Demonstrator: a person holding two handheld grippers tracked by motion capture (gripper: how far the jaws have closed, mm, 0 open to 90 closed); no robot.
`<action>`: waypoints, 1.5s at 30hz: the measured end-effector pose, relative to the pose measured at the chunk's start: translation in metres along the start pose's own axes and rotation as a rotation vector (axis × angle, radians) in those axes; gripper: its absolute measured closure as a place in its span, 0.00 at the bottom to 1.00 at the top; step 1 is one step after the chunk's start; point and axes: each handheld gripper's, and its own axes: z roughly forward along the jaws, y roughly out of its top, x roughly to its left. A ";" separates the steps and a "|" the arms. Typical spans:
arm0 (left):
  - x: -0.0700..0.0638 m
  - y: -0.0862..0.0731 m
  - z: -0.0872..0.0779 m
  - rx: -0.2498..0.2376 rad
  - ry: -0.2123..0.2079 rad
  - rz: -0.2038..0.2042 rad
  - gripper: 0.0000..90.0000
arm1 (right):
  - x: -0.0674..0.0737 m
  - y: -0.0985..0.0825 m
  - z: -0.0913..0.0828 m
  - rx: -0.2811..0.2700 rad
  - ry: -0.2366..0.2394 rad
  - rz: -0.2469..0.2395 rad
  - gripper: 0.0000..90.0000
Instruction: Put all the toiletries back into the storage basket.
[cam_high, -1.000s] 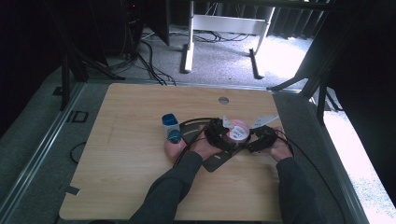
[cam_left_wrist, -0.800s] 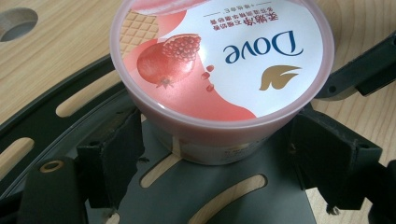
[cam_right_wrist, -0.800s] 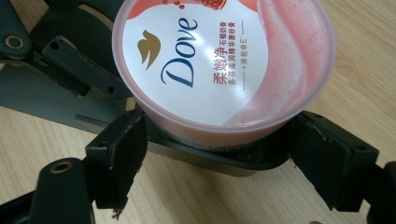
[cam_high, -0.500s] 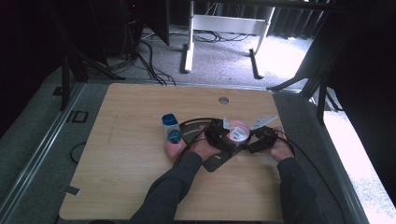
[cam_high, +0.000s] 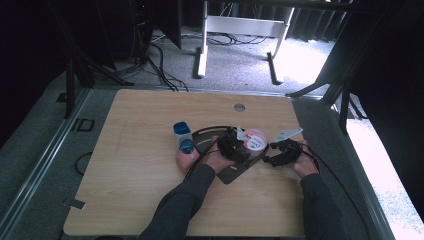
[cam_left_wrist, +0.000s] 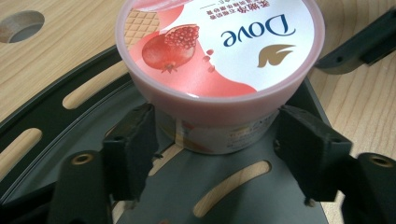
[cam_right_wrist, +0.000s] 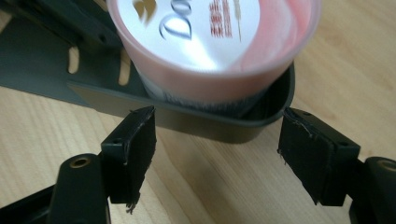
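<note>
A pink Dove tub (cam_left_wrist: 219, 42) with a pomegranate picture on its lid stands on a dark slotted tray (cam_left_wrist: 187, 182). My left gripper (cam_left_wrist: 215, 144) reaches under the lid's rim with a jaw on each side of the tub's body. Its jaws have just been closing and stand close to the tub, with a thin gap still visible on one side. My right gripper (cam_right_wrist: 217, 140) is open and has also been closing; it faces the tray's rounded rim (cam_right_wrist: 210, 121), below the tub (cam_right_wrist: 210, 37). In the high view both grippers (cam_high: 239, 147) (cam_high: 267, 159) flank the tub (cam_high: 254, 140) at mid-table.
A blue bottle (cam_high: 182, 132), a blue cap (cam_high: 186, 146) and a pink object (cam_high: 184, 159) sit left of the left hand. The wooden table has a round hole (cam_high: 239, 107) near its far edge. Cables trail from both grippers.
Both hands stay at the tub and tray. The right gripper has edged slightly closer to the tray's rim.
</note>
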 end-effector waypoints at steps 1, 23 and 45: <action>0.000 0.000 0.000 0.000 0.001 0.000 0.36 | -0.001 -0.002 0.002 0.002 0.002 0.005 0.29; -0.003 -0.006 -0.024 -0.063 -0.005 -0.092 0.49 | 0.003 -0.021 -0.003 -0.011 0.017 0.067 0.45; -0.026 -0.050 -0.088 -0.101 -0.165 -0.094 0.64 | 0.094 -0.064 -0.027 -0.097 -0.042 0.116 0.63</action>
